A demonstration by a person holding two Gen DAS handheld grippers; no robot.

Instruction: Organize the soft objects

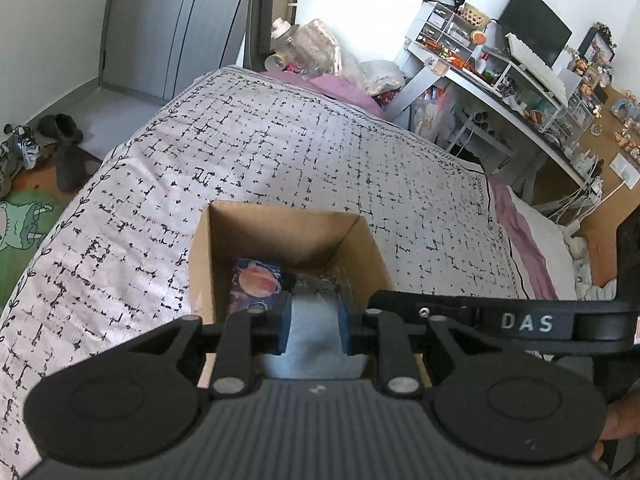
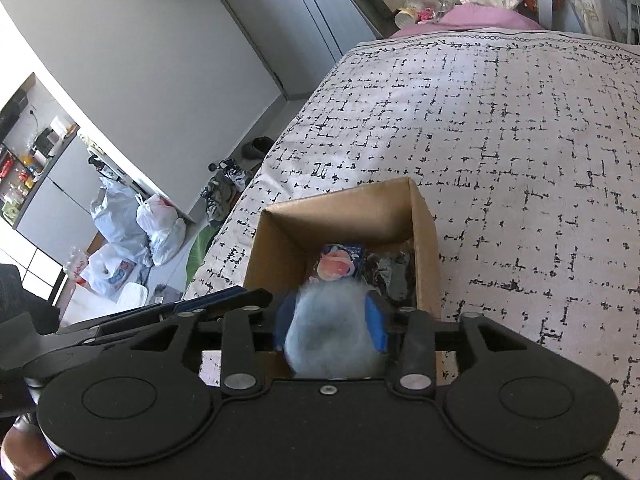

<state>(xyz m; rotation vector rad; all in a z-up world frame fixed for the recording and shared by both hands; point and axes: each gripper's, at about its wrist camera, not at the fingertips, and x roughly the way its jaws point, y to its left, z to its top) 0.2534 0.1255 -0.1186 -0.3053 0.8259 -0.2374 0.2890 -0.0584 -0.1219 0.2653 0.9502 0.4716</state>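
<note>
Bedspread (image 1: 280,152): white ground, broken black grid pattern, black vine border along the edge. Beneath it, at 1 o'clock, a mauve-pink sheet (image 1: 344,88).

Cardboard box (image 1: 280,236): plain tan-brown inside and out.

Box contents: a printed item (image 1: 258,280) at 11 o'clock, dark blue-purple with an orange-pink round planet motif; a dark grey-black item (image 2: 390,272) at 1 o'clock.

Soft object (image 2: 332,332): pale blue-grey, fuzzy.

Left gripper (image 1: 314,320) and right gripper (image 2: 330,330): black bodies, blue finger pads (image 1: 283,324).

Rug (image 1: 24,224) at 9 o'clock: green with a cartoon figure.

Wardrobe doors (image 1: 180,24): grey.
</note>
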